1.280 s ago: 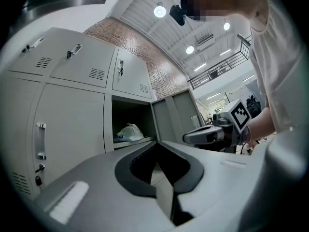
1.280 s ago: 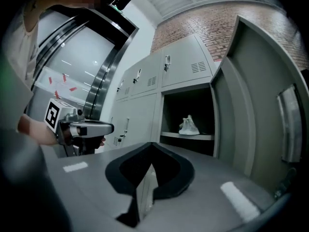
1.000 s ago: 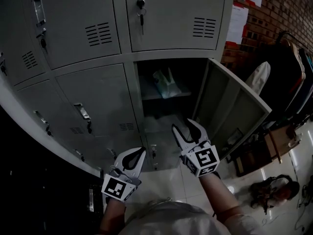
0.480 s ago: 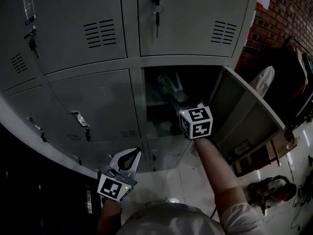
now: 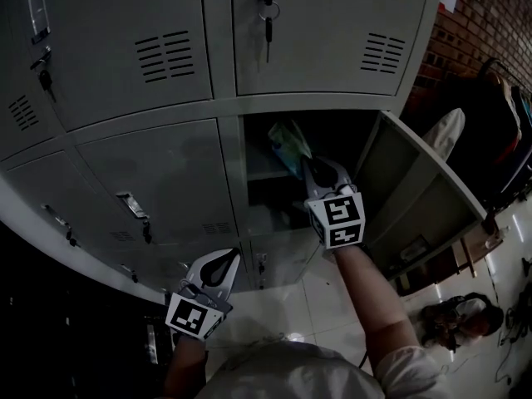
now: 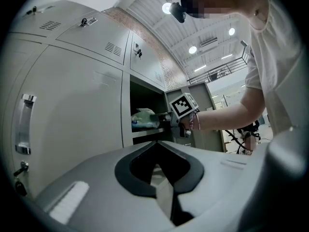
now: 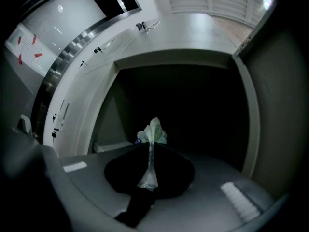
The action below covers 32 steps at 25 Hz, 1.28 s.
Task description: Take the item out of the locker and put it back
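Right gripper view: my right gripper [image 7: 149, 148] has just been closing its jaws, which now pinch the plastic bag [image 7: 153, 131] at twelve o'clock, inside the open locker [image 7: 169, 57]. My left gripper [image 5: 224, 260], at seven o'clock in head view, has its jaws together on nothing.

Bag [image 5: 287, 142] on shelf [image 5: 259, 173] in open locker [image 5: 316, 103], door [image 5: 420, 194] swung right, right gripper [image 5: 311, 166] at bag, left gripper [image 5: 229, 260] lower left, before closed doors [image 5: 158, 165]

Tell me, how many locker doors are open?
1. The open door stands right of the locker holding the plastic bag. Every other door in view is shut; more may be out of frame.
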Motion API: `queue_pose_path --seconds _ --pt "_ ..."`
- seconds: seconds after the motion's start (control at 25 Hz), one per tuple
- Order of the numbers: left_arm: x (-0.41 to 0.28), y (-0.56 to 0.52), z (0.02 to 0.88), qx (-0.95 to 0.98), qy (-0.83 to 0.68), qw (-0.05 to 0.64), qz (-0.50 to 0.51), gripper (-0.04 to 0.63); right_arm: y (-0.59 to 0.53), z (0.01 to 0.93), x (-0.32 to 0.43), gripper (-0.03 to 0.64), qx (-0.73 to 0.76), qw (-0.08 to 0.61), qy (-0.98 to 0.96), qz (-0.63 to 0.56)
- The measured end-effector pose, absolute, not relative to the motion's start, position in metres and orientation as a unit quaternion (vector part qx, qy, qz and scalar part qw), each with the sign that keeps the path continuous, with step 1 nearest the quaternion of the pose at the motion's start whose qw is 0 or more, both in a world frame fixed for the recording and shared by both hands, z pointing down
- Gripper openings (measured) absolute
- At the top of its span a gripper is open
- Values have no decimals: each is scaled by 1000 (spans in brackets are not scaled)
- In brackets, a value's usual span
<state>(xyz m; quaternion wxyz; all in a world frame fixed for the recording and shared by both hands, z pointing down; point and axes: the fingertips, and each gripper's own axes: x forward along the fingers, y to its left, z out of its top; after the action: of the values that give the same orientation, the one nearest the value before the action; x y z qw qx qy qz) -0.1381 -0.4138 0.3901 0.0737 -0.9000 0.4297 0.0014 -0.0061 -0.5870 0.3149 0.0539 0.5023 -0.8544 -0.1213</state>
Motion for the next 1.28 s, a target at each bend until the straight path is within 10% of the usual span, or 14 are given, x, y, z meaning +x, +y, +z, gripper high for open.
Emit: queue_pose_path --seconds 1.28 --pt "-117 -245 382 -900 426 85 19 6 -243 363 19 14 413 -15 -908 -62"
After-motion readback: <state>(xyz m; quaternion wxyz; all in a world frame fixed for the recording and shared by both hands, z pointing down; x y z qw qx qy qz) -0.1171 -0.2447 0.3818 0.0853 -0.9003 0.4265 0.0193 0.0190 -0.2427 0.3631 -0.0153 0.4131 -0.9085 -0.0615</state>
